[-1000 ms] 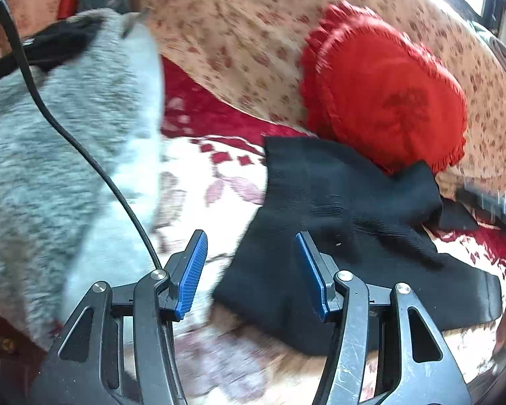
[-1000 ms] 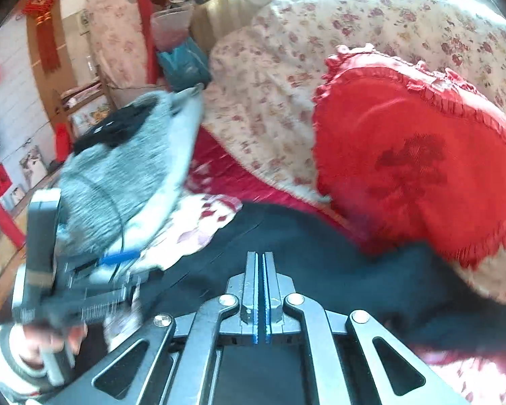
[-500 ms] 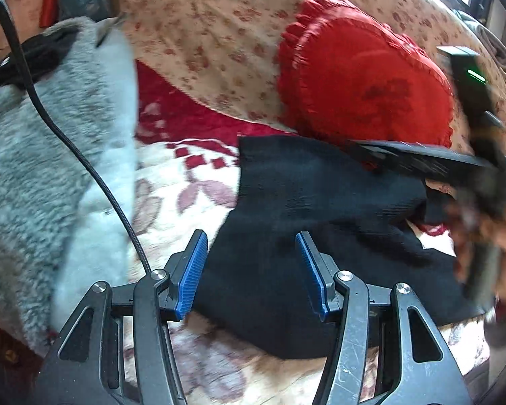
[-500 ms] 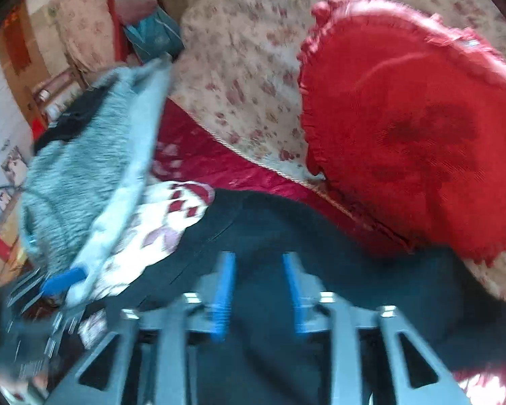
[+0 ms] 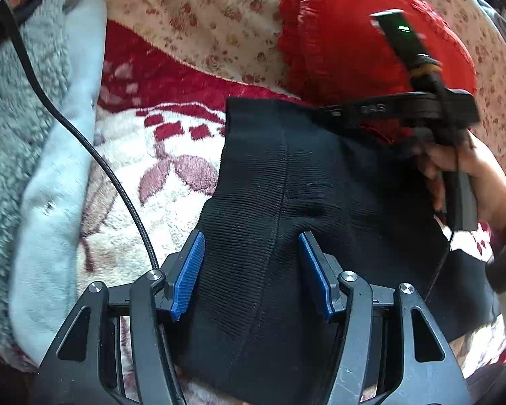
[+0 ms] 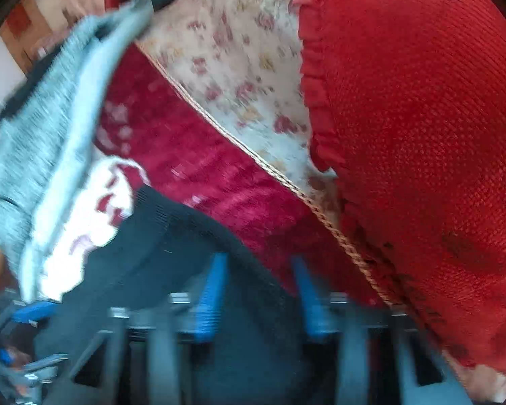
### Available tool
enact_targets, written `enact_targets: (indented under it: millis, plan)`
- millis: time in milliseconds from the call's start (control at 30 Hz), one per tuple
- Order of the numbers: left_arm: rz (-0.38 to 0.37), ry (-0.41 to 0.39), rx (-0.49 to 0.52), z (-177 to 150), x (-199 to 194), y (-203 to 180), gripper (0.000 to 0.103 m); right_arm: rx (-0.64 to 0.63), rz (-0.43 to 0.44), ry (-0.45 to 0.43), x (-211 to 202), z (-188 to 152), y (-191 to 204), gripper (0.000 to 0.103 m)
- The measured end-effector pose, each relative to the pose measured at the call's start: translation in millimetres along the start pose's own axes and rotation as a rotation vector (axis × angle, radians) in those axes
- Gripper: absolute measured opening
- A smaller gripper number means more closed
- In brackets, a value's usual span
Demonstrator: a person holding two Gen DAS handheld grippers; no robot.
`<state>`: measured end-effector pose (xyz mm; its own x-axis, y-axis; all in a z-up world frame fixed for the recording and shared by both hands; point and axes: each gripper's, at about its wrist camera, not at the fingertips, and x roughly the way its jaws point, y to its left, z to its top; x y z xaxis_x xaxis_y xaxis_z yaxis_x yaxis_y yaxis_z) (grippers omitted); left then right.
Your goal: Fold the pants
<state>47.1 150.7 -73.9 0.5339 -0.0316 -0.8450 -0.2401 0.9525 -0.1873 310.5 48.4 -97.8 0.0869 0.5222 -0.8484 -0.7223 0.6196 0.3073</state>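
Observation:
Black ribbed pants [image 5: 286,185] lie spread on a red and white flowered blanket [image 5: 158,182]. My left gripper [image 5: 251,236] hangs over their near part, jaws opening, with the cloth below and between the blue pads, which do not press on it. My right gripper [image 5: 317,111], held by a hand [image 5: 472,168], reaches the pants' far edge by the red cushion [image 5: 354,50]. In the blurred right wrist view the right gripper [image 6: 259,270] has its pads apart and closing, with the pants' edge [image 6: 172,243] between them.
A grey fleece garment [image 5: 17,135] is heaped at the left, with a black cable [image 5: 118,185] running across it. The frilled red cushion [image 6: 421,135] leans on the flowered sofa back [image 5: 202,17] just behind the pants.
Both grippers came down towards the pants. The right gripper swung in to the far edge, and its jaws went from shut to apart. The left pads now straddle the cloth.

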Motion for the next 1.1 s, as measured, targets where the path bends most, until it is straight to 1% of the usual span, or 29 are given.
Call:
enact_targets:
  millis: [33,133,200,233,300,333,367,400,433,500,567,600,667,700,733,833,867,900,933,967,1000,1033,1067,1100]
  plan:
    - [0.002,-0.001,-0.007,0,0,1,0.062,-0.002,0.008,-0.015,-4,-3,1,0.007]
    - [-0.001,-0.006,-0.014,-1,-3,3,0.062,-0.076,-0.059,-0.067,-26,-17,23,0.006]
    - [0.002,-0.008,-0.021,-2,-9,5,0.062,-0.087,-0.063,-0.113,-47,-23,38,0.006]
    - [0.002,-0.020,-0.027,-2,-17,7,0.062,-0.084,-0.054,-0.152,-67,-32,47,0.005]
    - [0.006,-0.056,-0.048,-4,-36,16,0.062,-0.095,-0.048,-0.209,-99,-49,66,0.005]
    - [0.008,-0.075,-0.060,-5,-47,23,0.062,-0.102,-0.055,-0.251,-120,-67,80,0.005]
    - [0.011,-0.098,-0.075,-8,-60,31,0.062,-0.094,-0.044,-0.281,-136,-82,90,0.005]
    - [0.017,-0.110,-0.084,-9,-68,36,0.062,-0.080,-0.031,-0.300,-145,-93,96,0.005]
    - [0.029,-0.125,-0.095,-11,-79,44,0.062,-0.058,-0.009,-0.324,-156,-112,106,0.005]
    - [0.055,-0.151,-0.108,-15,-98,56,0.062,-0.027,0.023,-0.341,-163,-137,122,0.005]
    - [0.069,-0.175,-0.116,-17,-110,62,0.062,-0.006,0.052,-0.347,-159,-165,148,0.005]
    - [0.068,-0.189,-0.120,-18,-118,63,0.062,-0.010,0.050,-0.343,-153,-173,160,0.005]
    - [0.064,-0.210,-0.121,-19,-127,62,0.062,0.014,0.080,-0.324,-139,-187,178,0.005]
    - [0.062,-0.215,-0.115,-20,-130,58,0.062,0.029,0.089,-0.300,-127,-192,186,0.005]
    - [0.058,-0.214,-0.101,-21,-130,52,0.062,0.039,0.078,-0.276,-113,-197,193,0.005]
    - [0.036,-0.192,-0.053,-24,-123,32,0.062,0.106,0.064,-0.221,-78,-208,190,0.006]
    - [0.031,-0.185,-0.035,-26,-119,23,0.062,0.136,0.077,-0.184,-71,-210,185,0.006]
    - [0.028,-0.179,-0.017,-28,-115,16,0.062,0.164,0.108,-0.170,-72,-213,181,0.009]
    - [0.023,-0.169,-0.001,-30,-108,9,0.062,0.183,0.142,-0.191,-83,-220,177,0.015]
    - [0.017,-0.157,0.009,-32,-103,4,0.062,0.189,0.145,-0.213,-92,-224,172,0.020]
    - [0.012,-0.136,0.021,-33,-94,-2,0.062,0.201,0.116,-0.238,-105,-231,166,0.035]
    - [0.008,-0.110,0.035,-33,-83,-9,0.062,0.228,0.075,-0.260,-119,-241,158,0.040]
    - [0.008,-0.098,0.043,-35,-76,-14,0.062,0.261,0.053,-0.279,-132,-252,147,0.040]
    - [0.010,-0.085,0.054,-37,-70,-18,0.062,0.328,0.032,-0.305,-150,-270,126,0.040]
